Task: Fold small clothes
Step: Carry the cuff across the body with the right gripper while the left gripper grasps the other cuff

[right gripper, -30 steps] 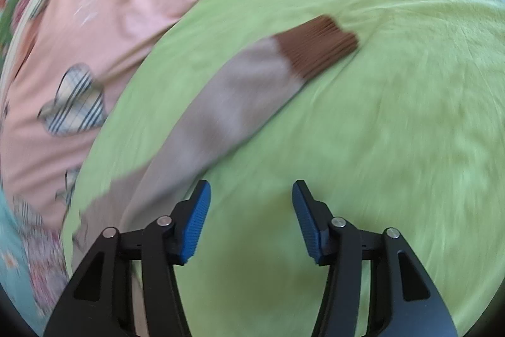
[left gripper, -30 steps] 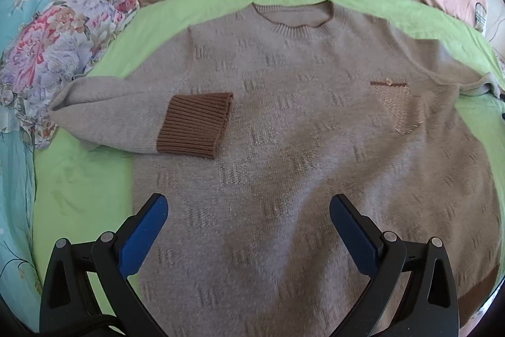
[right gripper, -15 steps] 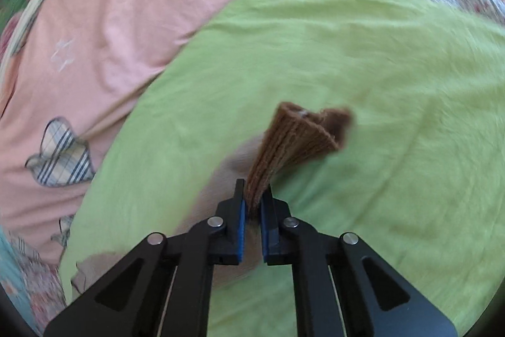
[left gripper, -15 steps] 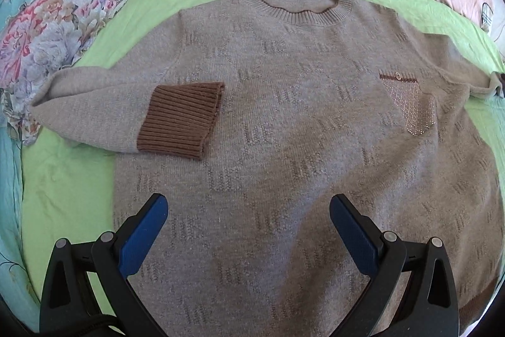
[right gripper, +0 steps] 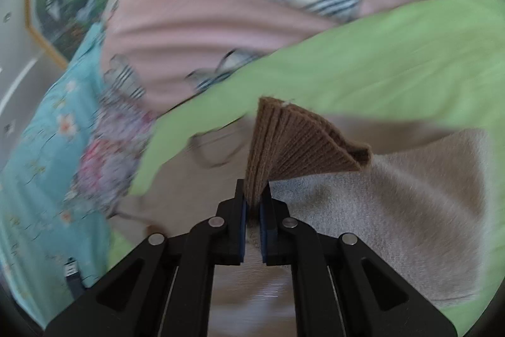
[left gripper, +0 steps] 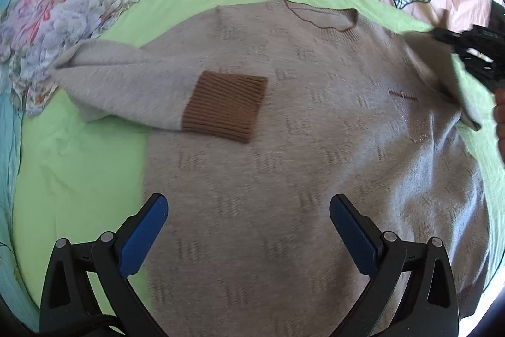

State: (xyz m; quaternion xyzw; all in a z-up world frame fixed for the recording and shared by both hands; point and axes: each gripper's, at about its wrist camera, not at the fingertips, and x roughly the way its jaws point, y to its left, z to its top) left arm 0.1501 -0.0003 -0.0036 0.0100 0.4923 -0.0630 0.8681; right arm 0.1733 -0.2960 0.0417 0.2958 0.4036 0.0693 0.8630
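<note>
One green sheet (left gripper: 79,179) is spread under one sweater (left gripper: 300,163) with two cuffs — one cuff (left gripper: 225,105) folded onto the chest. The second cuff (right gripper: 284,144) is pinched, raised, by the right gripper (right gripper: 252,204); the left gripper (left gripper: 247,229) is held spread above the hem.

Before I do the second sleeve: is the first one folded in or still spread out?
Folded in. The sleeve lies across the sweater body, its brown cuff flat on the chest.

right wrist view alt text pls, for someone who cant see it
The right gripper is shut on the brown ribbed cuff of a beige knit sweater sleeve, lifted above a lime green sheet. A blurred pink heart-patterned quilt lies beyond.
</note>
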